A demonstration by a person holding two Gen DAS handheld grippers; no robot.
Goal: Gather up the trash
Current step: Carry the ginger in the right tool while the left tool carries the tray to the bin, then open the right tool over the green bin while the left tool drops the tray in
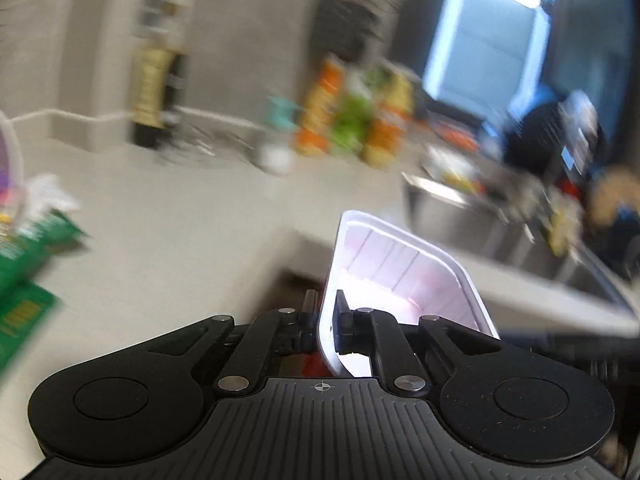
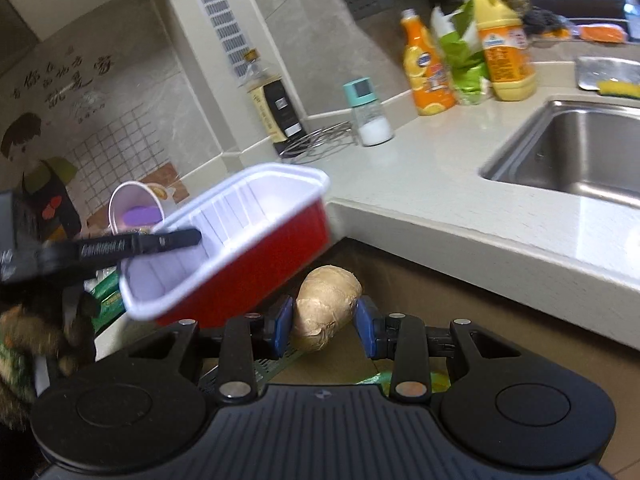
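My left gripper is shut on the rim of an empty food tray, white inside and red outside, held tilted past the counter's front edge. The same tray shows in the right wrist view, with the left gripper's finger clamped over its wall. My right gripper is shut on a piece of ginger root, held below the counter edge, just right of the tray. Green wrappers and crumpled white paper lie on the counter at the left.
A pale counter carries a salt shaker, a dark bottle, a wire trivet, orange and yellow bottles and a green bag. A steel sink sits right. A tipped paper cup lies at left.
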